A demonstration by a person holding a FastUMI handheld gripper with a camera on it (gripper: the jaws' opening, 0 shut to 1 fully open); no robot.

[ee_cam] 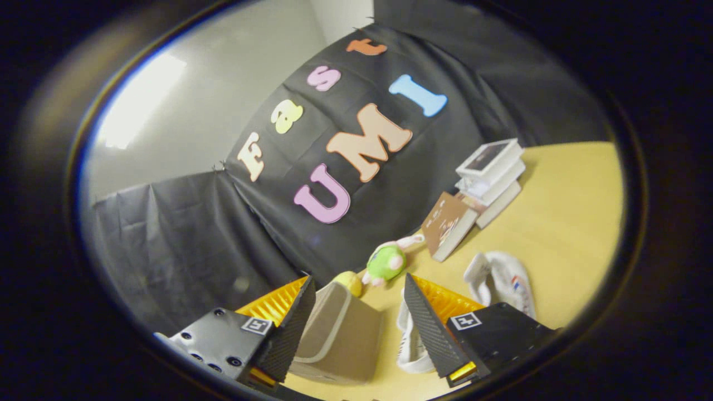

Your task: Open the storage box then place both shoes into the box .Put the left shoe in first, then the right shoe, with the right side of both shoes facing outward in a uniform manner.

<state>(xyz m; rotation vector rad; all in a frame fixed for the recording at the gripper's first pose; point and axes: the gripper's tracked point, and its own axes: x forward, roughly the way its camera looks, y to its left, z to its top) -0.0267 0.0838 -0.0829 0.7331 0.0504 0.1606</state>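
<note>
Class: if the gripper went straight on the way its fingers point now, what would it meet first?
Probably the storage box, which lies between the open gripper's fingers, just ahead. One shoe sits close by the right finger, so depth is hard to judge.

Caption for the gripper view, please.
Open gripper above the wooden table, storage box between its fingers, white shoes and stacked books beyond.

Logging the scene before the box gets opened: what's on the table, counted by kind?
Storage box, between the open gripper fingers: 1
White shoes: 2, one by the right finger, one beyond it
Books: 4, three stacked, one brown leaning on them
Green plush toy: 1
Yellow ball: 1
Total: 9
</note>
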